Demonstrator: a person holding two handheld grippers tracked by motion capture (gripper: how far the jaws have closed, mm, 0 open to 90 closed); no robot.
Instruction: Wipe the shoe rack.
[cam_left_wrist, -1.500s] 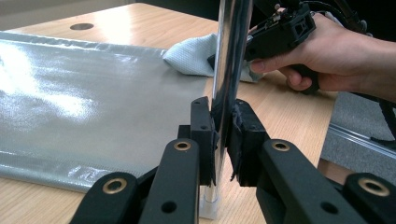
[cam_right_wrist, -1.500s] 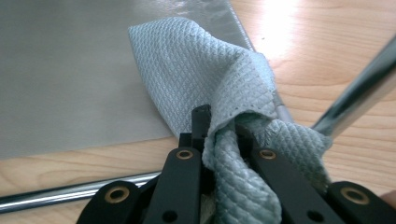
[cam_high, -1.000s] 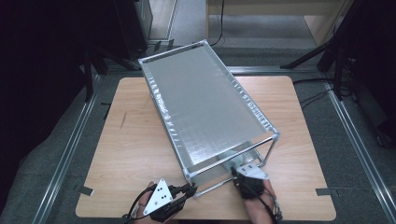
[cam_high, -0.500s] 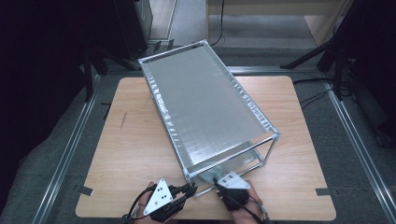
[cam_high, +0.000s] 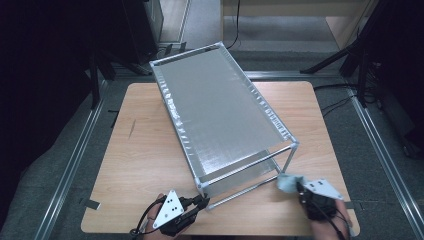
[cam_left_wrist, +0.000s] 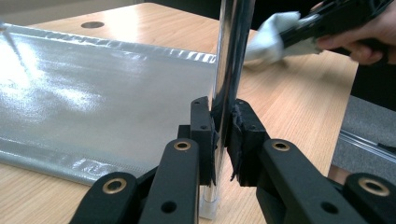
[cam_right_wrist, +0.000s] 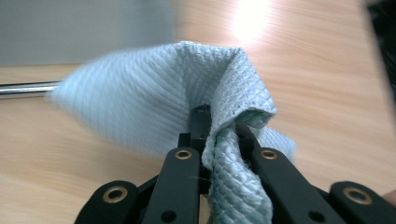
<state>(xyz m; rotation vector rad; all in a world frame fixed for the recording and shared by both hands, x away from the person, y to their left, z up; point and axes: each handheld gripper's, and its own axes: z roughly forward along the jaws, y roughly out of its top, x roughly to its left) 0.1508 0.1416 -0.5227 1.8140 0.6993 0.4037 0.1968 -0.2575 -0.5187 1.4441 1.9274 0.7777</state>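
Observation:
A metal-framed rack (cam_high: 220, 115) with a silvery sheet on top stands slanted on the wooden table (cam_high: 140, 150). My left gripper (cam_high: 202, 200) is shut on the rack's near left post (cam_left_wrist: 231, 56), its jaws (cam_left_wrist: 224, 135) pinching the shiny tube just above its foot. A light blue cloth (cam_high: 287, 182) is bunched in my shut right gripper (cam_high: 299, 187), next to the foot of the near right post. In the right gripper view the cloth (cam_right_wrist: 163, 98) billows ahead of the gripper (cam_right_wrist: 219, 126), with the low front bar (cam_right_wrist: 23, 88) at the left edge.
The silvery sheet (cam_left_wrist: 93, 93) hangs down near the tabletop behind the left post. Metal floor rails (cam_high: 75, 160) run along both sides of the table. Dark stands and cables (cam_high: 350, 65) lie beyond the far right corner. Bare wood stretches left of the rack.
My right gripper, with the cloth in it, went left along the low front bar and then swept right to the near right corner. The left gripper has kept still on its post.

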